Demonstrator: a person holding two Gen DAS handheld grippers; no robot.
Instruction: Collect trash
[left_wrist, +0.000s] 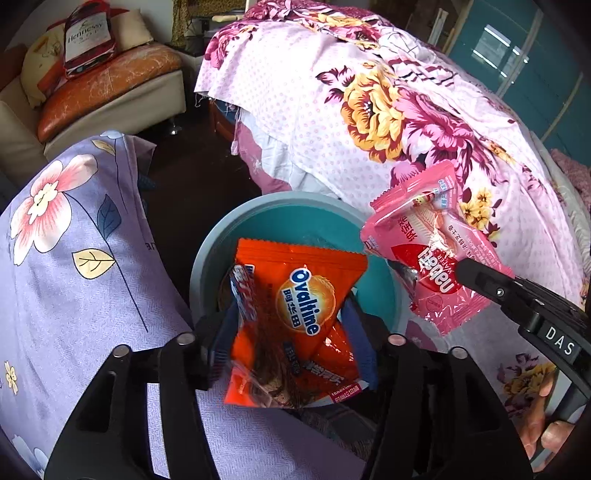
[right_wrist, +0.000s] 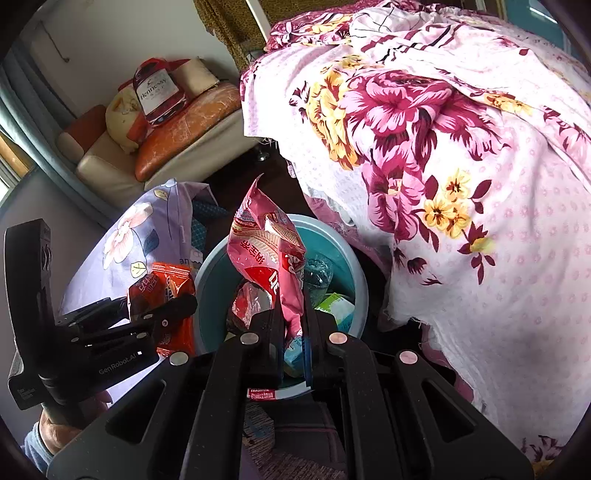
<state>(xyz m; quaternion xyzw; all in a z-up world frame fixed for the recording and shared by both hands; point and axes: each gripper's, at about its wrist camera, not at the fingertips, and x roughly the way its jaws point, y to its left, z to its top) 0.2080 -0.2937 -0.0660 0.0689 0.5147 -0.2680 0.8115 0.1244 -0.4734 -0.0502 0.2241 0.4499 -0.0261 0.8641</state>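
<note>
Wrappers are both at the bin (left_wrist: 207, 266) now, so the step in hand is the drop. The orange wrapper (left_wrist: 295, 325) hangs over the bin mouth, between the fingers of the left claw (left_wrist: 291, 332). Those jaws stand parted, with gaps visible on both sides of the pack, so the pads seem no longer to press it; it looks released or about to slip. From the right wrist view the same orange wrapper (right_wrist: 166, 295) sits at the bin's left rim (right_wrist: 207, 269), just beside the left claw (right_wrist: 177, 310).

The pink wrapper (right_wrist: 273, 266) stands upright above the bin, pinched at its lower end by the right claw (right_wrist: 293, 343), jaws closed tight on it. In the left view the pink wrapper (left_wrist: 428, 251) is at the bin's right edge, with the right claw (left_wrist: 465, 273) clamped on it.

Inside the bin: a crumpled clear bottle (right_wrist: 317, 273) and a green-white carton (right_wrist: 338, 308), so earlier trash is already in.

Judgement: the orange pack should fall in if it clears the rim. Next, the right claw needs to centre over the opening and part its jaws so the pink pack drops inside, not onto the floral bedsheet (right_wrist: 480, 221) beside the bin.
</note>
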